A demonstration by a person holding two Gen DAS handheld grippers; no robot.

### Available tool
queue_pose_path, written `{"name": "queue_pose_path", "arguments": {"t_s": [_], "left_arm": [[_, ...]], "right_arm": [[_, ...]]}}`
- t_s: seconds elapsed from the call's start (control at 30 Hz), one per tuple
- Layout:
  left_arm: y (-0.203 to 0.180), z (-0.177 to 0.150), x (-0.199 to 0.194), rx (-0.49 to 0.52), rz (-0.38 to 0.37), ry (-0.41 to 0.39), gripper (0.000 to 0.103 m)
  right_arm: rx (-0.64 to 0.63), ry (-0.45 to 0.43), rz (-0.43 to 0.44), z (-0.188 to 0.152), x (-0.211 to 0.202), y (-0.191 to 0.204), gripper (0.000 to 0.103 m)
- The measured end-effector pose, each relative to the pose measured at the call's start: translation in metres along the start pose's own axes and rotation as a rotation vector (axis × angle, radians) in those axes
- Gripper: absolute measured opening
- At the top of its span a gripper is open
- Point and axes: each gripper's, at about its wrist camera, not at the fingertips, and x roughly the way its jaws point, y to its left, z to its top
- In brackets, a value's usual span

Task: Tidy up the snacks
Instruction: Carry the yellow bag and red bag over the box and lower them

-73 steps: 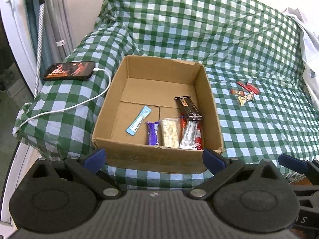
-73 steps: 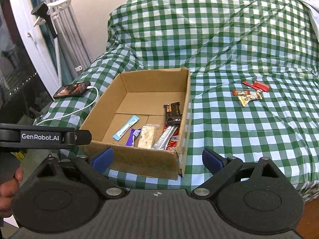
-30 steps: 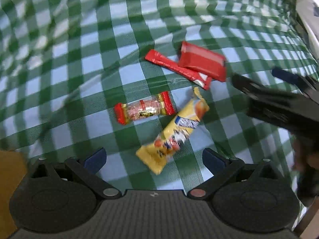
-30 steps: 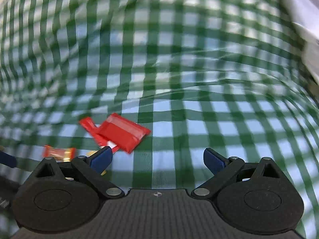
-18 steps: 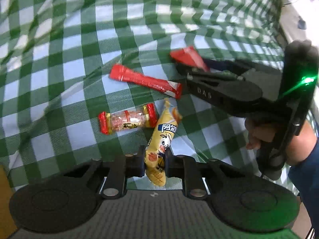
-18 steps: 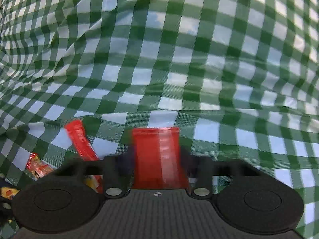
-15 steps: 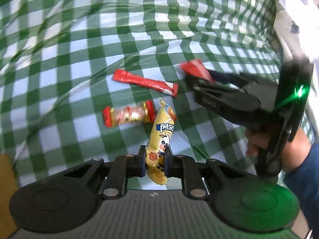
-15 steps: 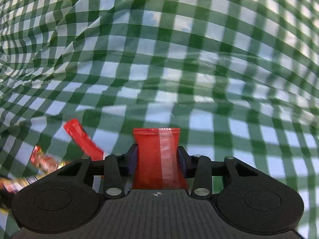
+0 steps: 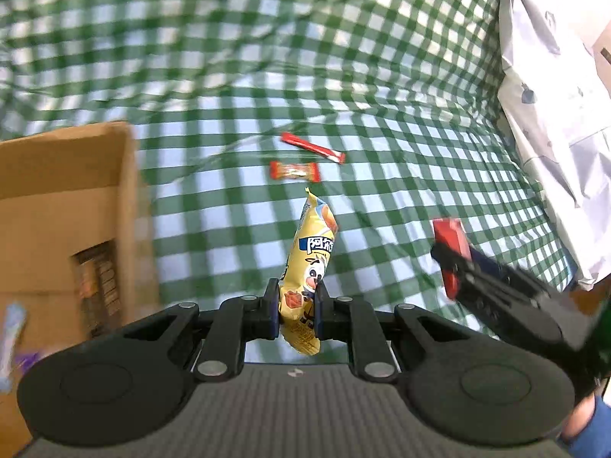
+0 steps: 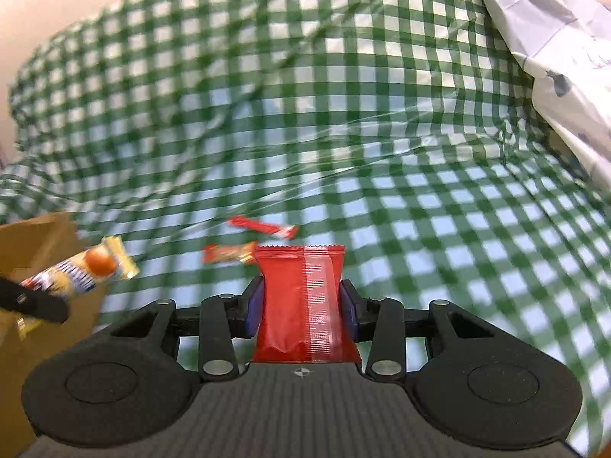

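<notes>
My left gripper (image 9: 296,307) is shut on a yellow snack bar (image 9: 313,252), lifted above the green checked cloth (image 9: 401,198). My right gripper (image 10: 301,305) is shut on a flat red snack packet (image 10: 301,297), also held off the cloth. The left wrist view shows the right gripper (image 9: 450,263) low at the right with the red packet (image 9: 448,236). The right wrist view shows the yellow bar (image 10: 76,271) at the left, above the box edge. A thin red stick (image 9: 311,147) and a small red-ended candy (image 9: 294,170) lie on the cloth. The cardboard box (image 9: 126,175) is at the left.
Inside the box a dark bar (image 9: 101,278) and a purple wrapper (image 9: 23,360) show, blurred. A white patterned sheet (image 9: 553,114) lies along the right side. A person's hand and blue sleeve (image 9: 590,420) hold the right gripper.
Both grippers shut on their snacks and lifted them off the cloth. Both views have pulled back and swung left, bringing the cardboard box into sight.
</notes>
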Motion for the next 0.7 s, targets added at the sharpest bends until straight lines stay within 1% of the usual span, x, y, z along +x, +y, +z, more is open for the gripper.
{"name": "queue_pose_path", "arguments": {"t_s": [0.1, 0.2, 0.33, 0.43, 0.53, 0.7], "left_arm": [[0.012, -0.021, -0.036, -0.02, 0.022, -0.012, 0.018], [0.027, -0.042, -0.069, -0.029, 0.064, -0.033, 0.018], [0.049, -0.072, -0.107, -0.074, 0.108, -0.048, 0.018], [0.067, -0.094, -0.135, -0.099, 0.141, -0.071, 0.018], [0.085, -0.115, -0.16, -0.127, 0.155, -0.089, 0.018], [0.112, -0.148, -0.196, -0.162, 0.18, -0.139, 0.018]], "right_arm": [[0.035, 0.03, 0.045, -0.016, -0.038, 0.027, 0.043], [0.017, 0.06, 0.091, -0.03, -0.069, 0.059, 0.043], [-0.023, 0.096, 0.154, -0.044, -0.101, 0.102, 0.043], [-0.062, 0.107, 0.197, -0.054, -0.125, 0.134, 0.043], [-0.096, 0.108, 0.237, -0.061, -0.147, 0.165, 0.043], [-0.16, 0.113, 0.296, -0.071, -0.176, 0.209, 0.043]]}}
